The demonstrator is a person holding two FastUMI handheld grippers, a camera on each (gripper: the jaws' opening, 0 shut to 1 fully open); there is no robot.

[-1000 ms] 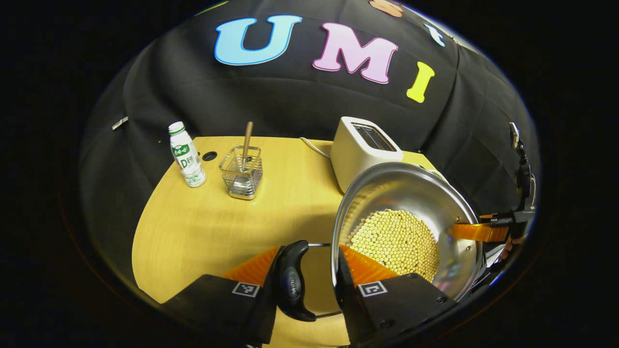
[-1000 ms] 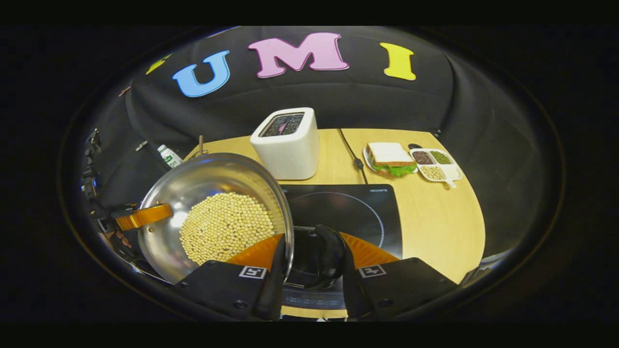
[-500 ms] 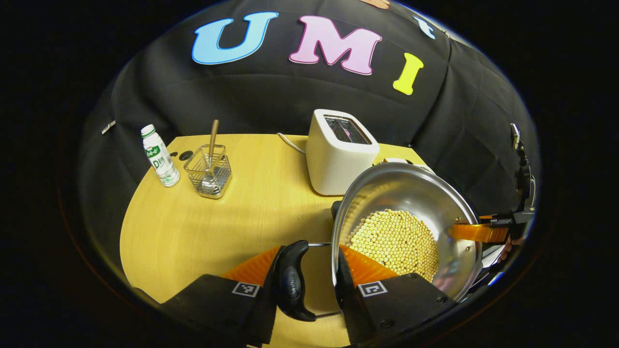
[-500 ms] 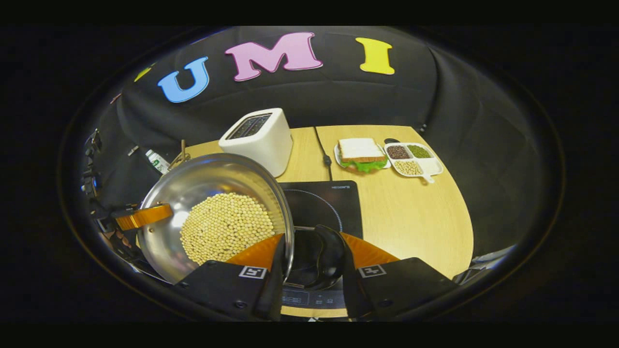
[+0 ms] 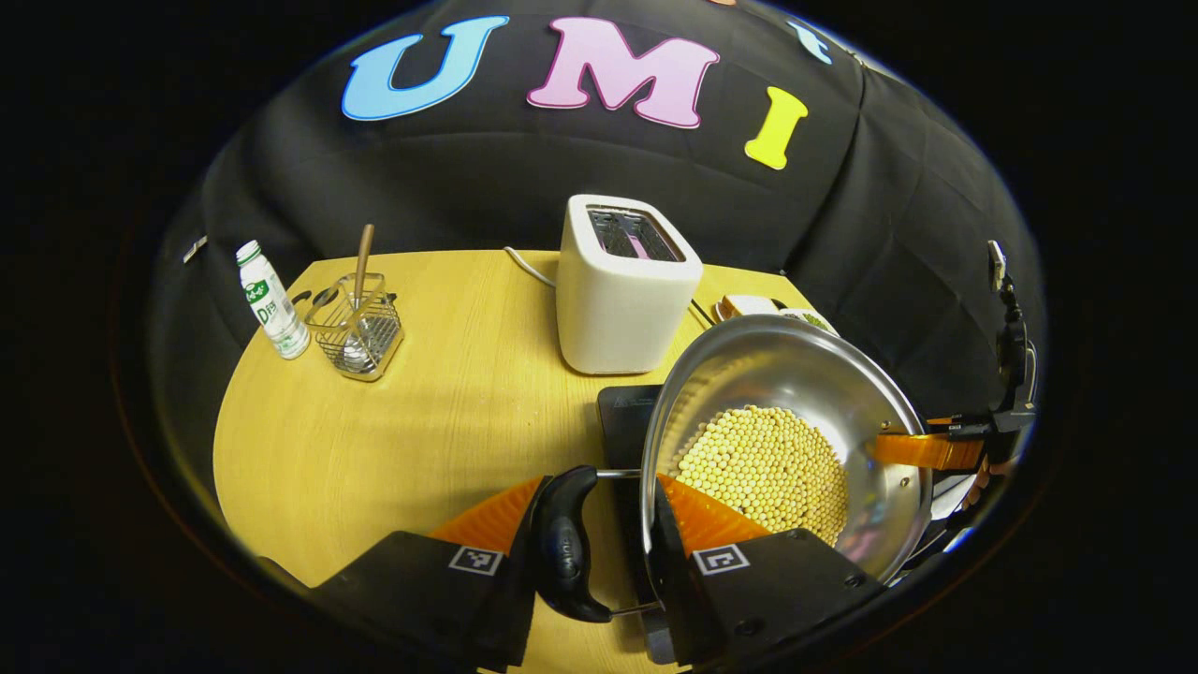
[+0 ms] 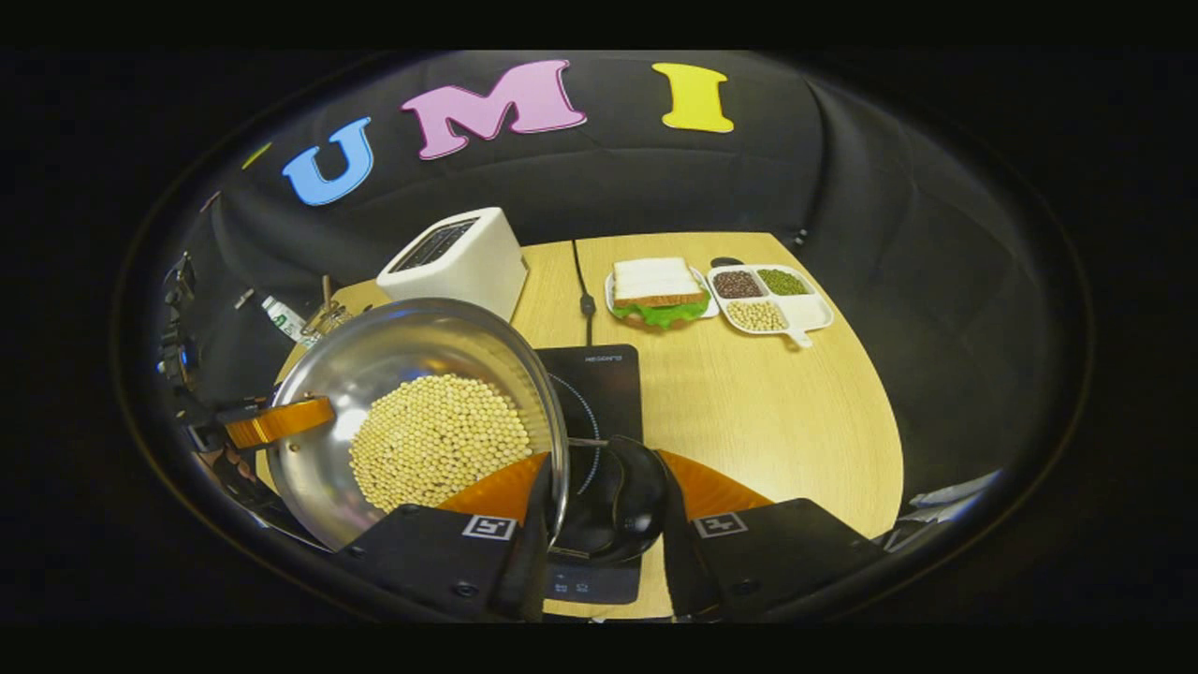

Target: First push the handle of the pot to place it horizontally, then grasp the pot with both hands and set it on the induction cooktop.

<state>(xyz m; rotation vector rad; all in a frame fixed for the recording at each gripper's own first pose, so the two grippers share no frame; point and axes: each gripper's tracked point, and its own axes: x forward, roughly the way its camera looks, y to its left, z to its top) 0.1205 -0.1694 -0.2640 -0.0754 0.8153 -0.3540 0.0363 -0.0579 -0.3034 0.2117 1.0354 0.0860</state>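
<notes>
The left claw [image 5: 599, 552] is clamped on one black side handle [image 5: 564, 548] of the shiny pot [image 5: 796, 374], with both fingers pressing on it. The pot is just to the right of this claw, held up above the yellow table [image 5: 421, 421]. It is full of little round yellow beans [image 5: 763, 463]. The right claw [image 6: 599, 524] is clamped the same way on the other black side handle [image 6: 622, 501], and here the pot [image 6: 374, 365] is just to its left. Across the pot from each claw, you can see a finger of the other claw reaching over the far rim. The black induction cooktop [image 6: 599, 374] lies flat on the table, under and just ahead of the right claw, and its corner [image 5: 622, 417] peeks out ahead of the left claw, beside the pot. A white toaster [image 5: 622, 285] stands farther ahead of the left claw. Far to that claw's left are a small bottle [image 5: 270, 301] and a wire basket [image 5: 360, 328] with a stick in it. Well ahead and to the right of the right claw sit a sandwich [image 6: 655, 290] on a plate and a white tray [image 6: 767, 300] of beans.
</notes>
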